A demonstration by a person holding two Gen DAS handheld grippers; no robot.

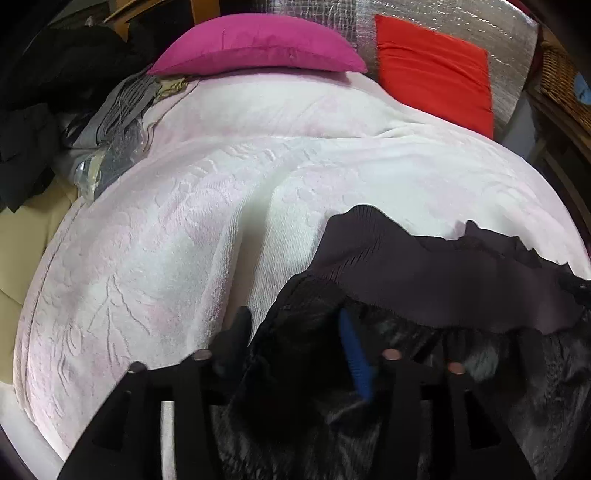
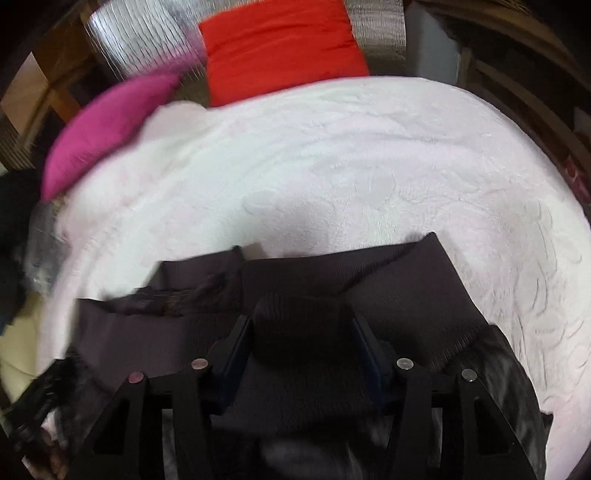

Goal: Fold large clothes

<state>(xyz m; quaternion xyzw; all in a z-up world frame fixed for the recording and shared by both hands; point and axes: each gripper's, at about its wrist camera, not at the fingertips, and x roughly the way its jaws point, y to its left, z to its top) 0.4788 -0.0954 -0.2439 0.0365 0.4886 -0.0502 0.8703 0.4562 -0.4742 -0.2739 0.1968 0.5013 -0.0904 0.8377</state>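
Note:
A dark purple-brown ribbed garment (image 1: 424, 273) with black furry, shiny parts lies bunched on the near side of a white-pink embossed blanket (image 1: 177, 229). In the left wrist view, my left gripper (image 1: 293, 323) has a thick wad of the garment's black shiny cloth filling the gap between its black finger and its blue pad. In the right wrist view, the garment (image 2: 388, 280) spreads across the blanket (image 2: 332, 166). My right gripper (image 2: 301, 323) clamps a raised fold of the ribbed cloth between its two blue pads.
A magenta pillow (image 1: 255, 44) and a red pillow (image 1: 432, 70) lean at the bed's far end against a silver quilted panel (image 1: 509, 33). Dark clothes and grey folded items (image 1: 74, 96) pile up at the left edge. A wicker basket (image 1: 565, 81) stands at the right.

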